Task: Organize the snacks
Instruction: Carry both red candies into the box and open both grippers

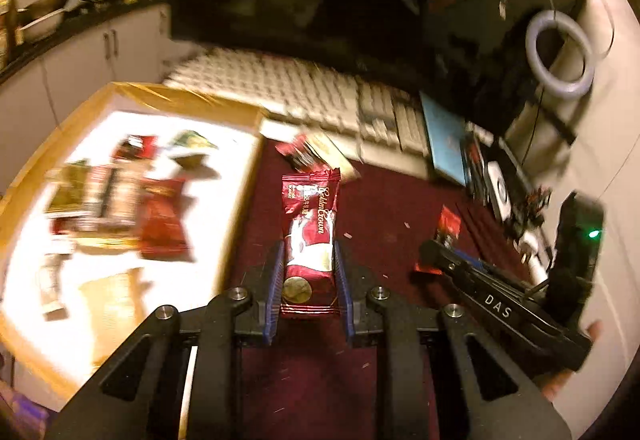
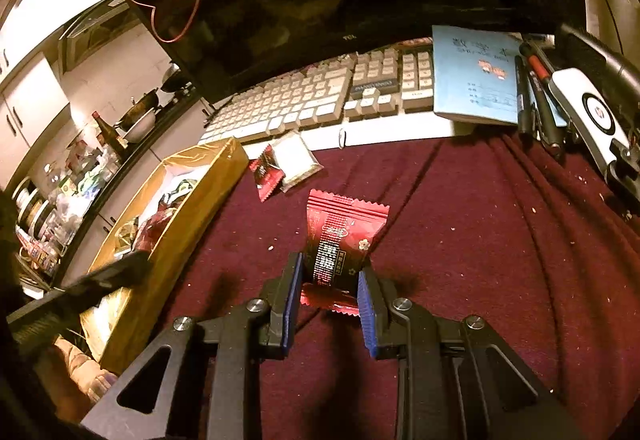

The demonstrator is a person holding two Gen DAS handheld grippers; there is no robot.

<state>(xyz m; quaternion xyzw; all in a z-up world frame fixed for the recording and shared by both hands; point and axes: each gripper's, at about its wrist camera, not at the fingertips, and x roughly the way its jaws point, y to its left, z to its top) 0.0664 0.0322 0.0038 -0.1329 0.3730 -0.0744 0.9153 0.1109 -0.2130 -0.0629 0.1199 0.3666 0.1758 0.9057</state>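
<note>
A: Two packets are held at this moment. From the left wrist view, what can be told?

B: A long red wafer packet (image 1: 310, 236) is seen clamped between the blue pads of the left gripper (image 1: 309, 272), carried above the maroon cloth (image 1: 312, 380). Just to its left the cardboard box (image 1: 168, 95) is shown, with several snacks already lying inside, blurred. Much of the sorting is judged done.

A: And from the right wrist view?

B: A red-and-black candy packet (image 2: 340, 244) is pinched by the right gripper (image 2: 330, 292), pads closed on its lower half, over the cloth and not yet at the box (image 2: 192, 207). Two more are seen loose on the cloth near the keyboard (image 2: 304, 107): a small red packet (image 2: 266, 169) and a white packet (image 2: 298, 155) touching it.

A: What is left?

B: Four items are judged outstanding: both held packets to be dropped in the box, then the two loose ones to be fetched.
</note>
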